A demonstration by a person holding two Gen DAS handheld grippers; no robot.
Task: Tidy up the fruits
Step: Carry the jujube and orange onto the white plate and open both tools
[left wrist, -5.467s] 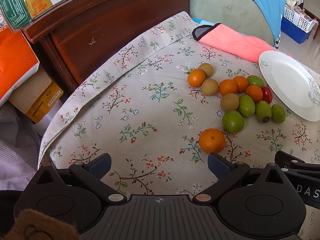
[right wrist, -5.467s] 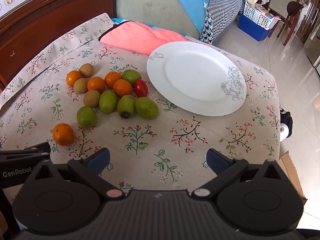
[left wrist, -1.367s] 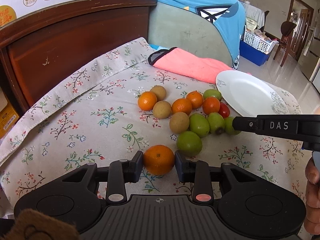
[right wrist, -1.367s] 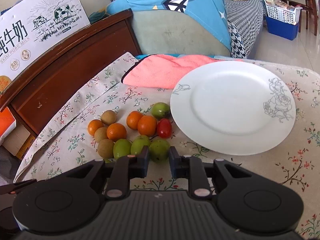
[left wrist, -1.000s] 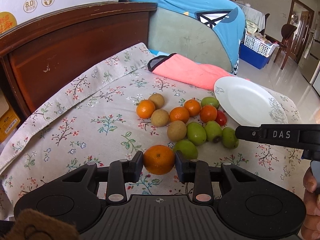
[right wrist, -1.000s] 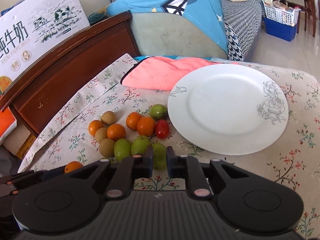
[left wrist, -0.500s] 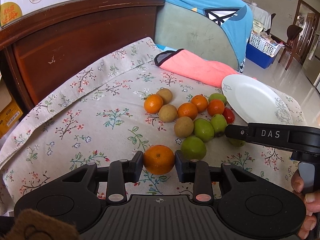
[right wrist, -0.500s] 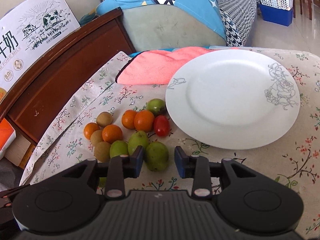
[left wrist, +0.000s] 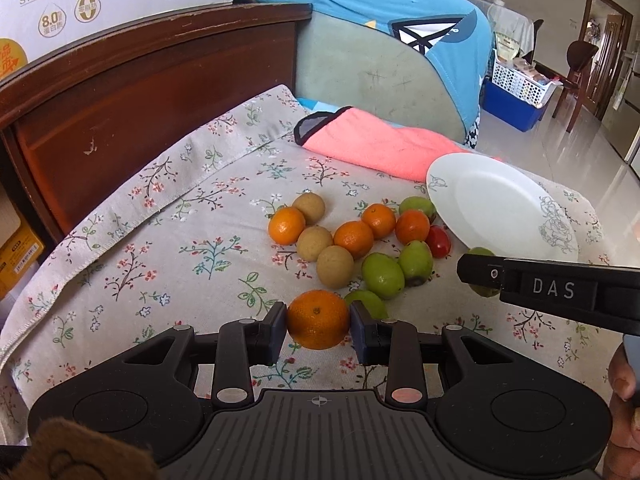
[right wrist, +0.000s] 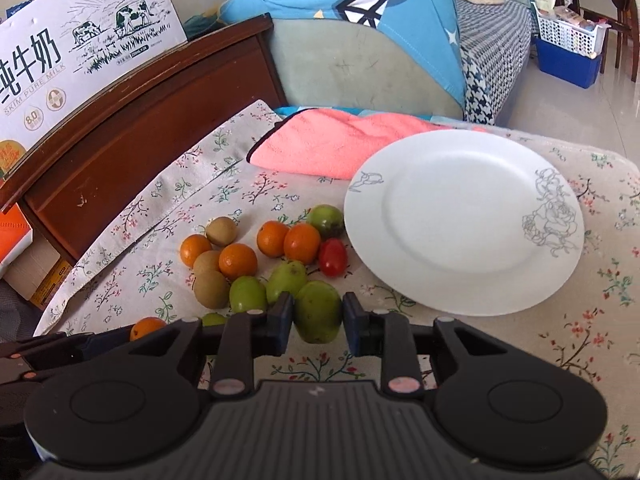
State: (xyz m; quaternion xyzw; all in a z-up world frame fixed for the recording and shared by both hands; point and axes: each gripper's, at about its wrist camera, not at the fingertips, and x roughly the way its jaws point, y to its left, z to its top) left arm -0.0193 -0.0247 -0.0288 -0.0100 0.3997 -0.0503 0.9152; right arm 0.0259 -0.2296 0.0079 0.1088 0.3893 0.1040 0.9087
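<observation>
Right wrist view: a green fruit point(right wrist: 318, 312) is sitting between the right gripper point(right wrist: 318, 322) pads, whose jaws have just been closing onto it, beside the white plate point(right wrist: 460, 216). Left gripper point(left wrist: 318, 326) is clamping an orange point(left wrist: 318, 319) above the floral cloth point(left wrist: 180, 240), near the remaining fruit pile point(left wrist: 356, 236).

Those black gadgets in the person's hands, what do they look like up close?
Both are matte black plastic. Each has a ribbed central plate, two round discs at its sides, and angular linkage arms with small silver and reddish pivot caps, ending in dark blue pads. The left gripper has a small crosshair mark on its plate; the right gripper, seen side-on from the left view, bears white letters DAS. No cables or sleeves show.
</observation>
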